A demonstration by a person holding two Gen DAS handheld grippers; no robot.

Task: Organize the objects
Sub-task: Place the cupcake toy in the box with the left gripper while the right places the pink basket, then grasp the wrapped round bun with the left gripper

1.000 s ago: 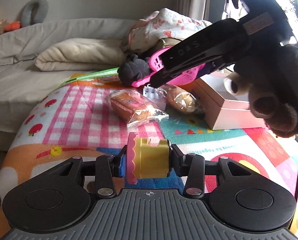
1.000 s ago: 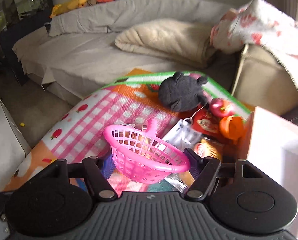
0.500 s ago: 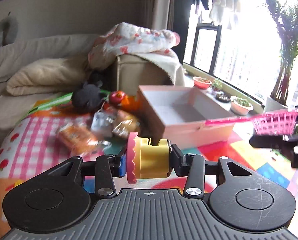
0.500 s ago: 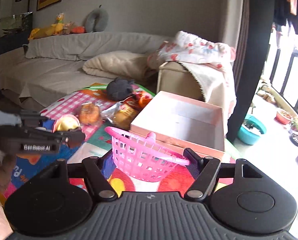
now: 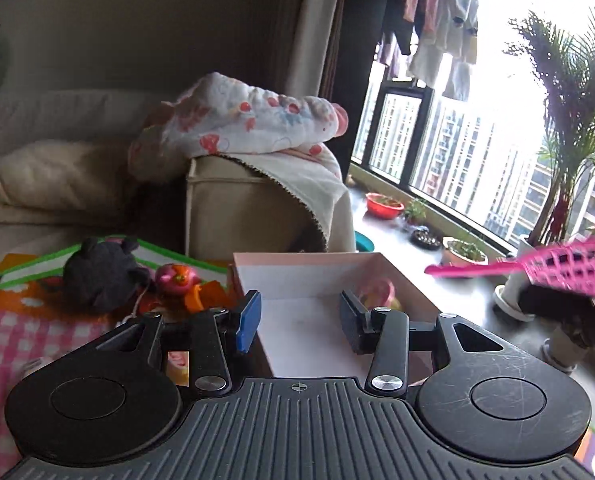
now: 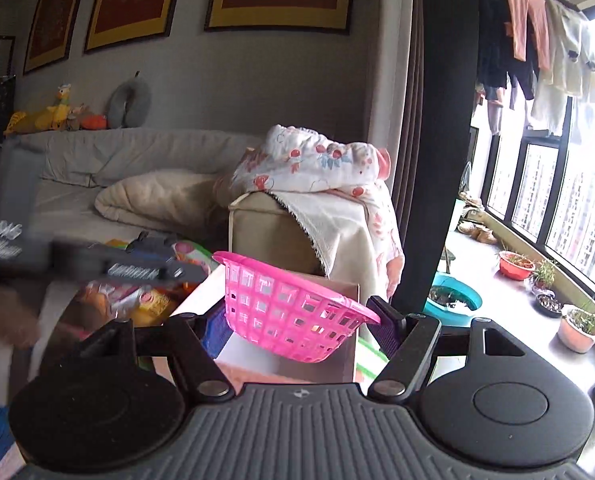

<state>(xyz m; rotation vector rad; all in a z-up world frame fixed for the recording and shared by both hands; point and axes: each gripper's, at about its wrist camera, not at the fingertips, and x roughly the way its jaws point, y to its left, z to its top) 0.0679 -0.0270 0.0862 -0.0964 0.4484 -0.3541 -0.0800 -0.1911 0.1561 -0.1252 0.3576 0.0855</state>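
Observation:
My left gripper [image 5: 297,320] hangs open over the near edge of the pink box [image 5: 309,276], with nothing between its fingers. A yellow and pink toy [image 5: 377,294] lies inside the box near the right finger. My right gripper [image 6: 301,324] is shut on a pink plastic basket [image 6: 289,304], held above the box [image 6: 339,290]. In the left wrist view the basket [image 5: 569,268] shows at the far right, its handle pointing left. The left gripper [image 6: 137,268] appears blurred at the left of the right wrist view.
A dark plush [image 5: 97,276], a red apple toy [image 5: 175,274] and an orange toy [image 5: 201,296] lie on the play mat [image 5: 1,320] left of the box. Snack packets [image 6: 149,300] lie there too. A sofa arm with a floral blanket [image 5: 237,128] stands behind. Plant pots [image 5: 383,204] line the window ledge.
The left gripper has let go of the yellow and pink toy, which now lies in the box. Both grippers swung right toward the box; the right one still carries the basket.

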